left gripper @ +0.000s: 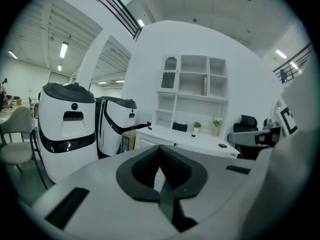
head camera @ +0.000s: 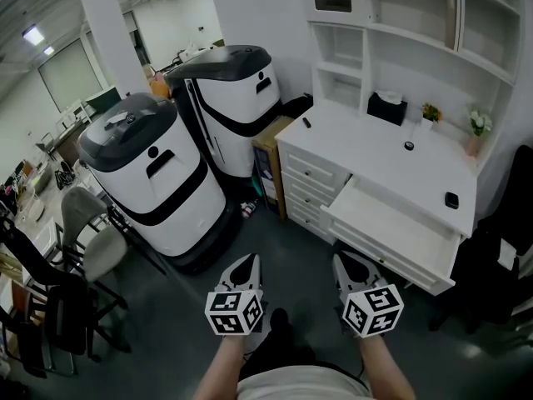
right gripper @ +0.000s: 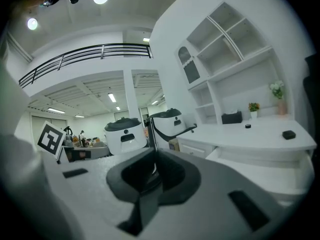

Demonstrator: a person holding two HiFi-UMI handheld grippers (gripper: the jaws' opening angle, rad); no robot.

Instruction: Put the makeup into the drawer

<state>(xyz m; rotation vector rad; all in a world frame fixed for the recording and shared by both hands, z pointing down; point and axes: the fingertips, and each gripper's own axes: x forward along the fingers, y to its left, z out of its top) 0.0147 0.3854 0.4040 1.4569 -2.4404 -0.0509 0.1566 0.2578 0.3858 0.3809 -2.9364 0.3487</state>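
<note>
Head view puts the two tools nearest: left gripper [head camera: 246, 265] and right gripper [head camera: 350, 265] are both clenched on nothing, their dark ribbed pads meeting in a V inside hard, matte white shells. By my reading the task has not begun, though one step is in place: just beyond them the drawer [head camera: 391, 223] stands pulled out, a shallow, smooth white tray that looks bare inside. None of the makeup is in it. All of it lies farther off on the glossy white surface [head camera: 375, 161], well apart from both grippers: a small flat dark case [head camera: 450, 199] near the right edge, a little round dark pot [head camera: 408, 146] mid-way back, and a short dark stick [head camera: 306, 122] at the left end; they are too small to name more closely. Each has yet to be picked up and carried over. Behind them sit a black tissue box [head camera: 387, 107], a tiny plant [head camera: 430, 112], a pink vase [head camera: 475, 144] of pale flowers, and boxy white shelves [head camera: 400, 23].
</note>
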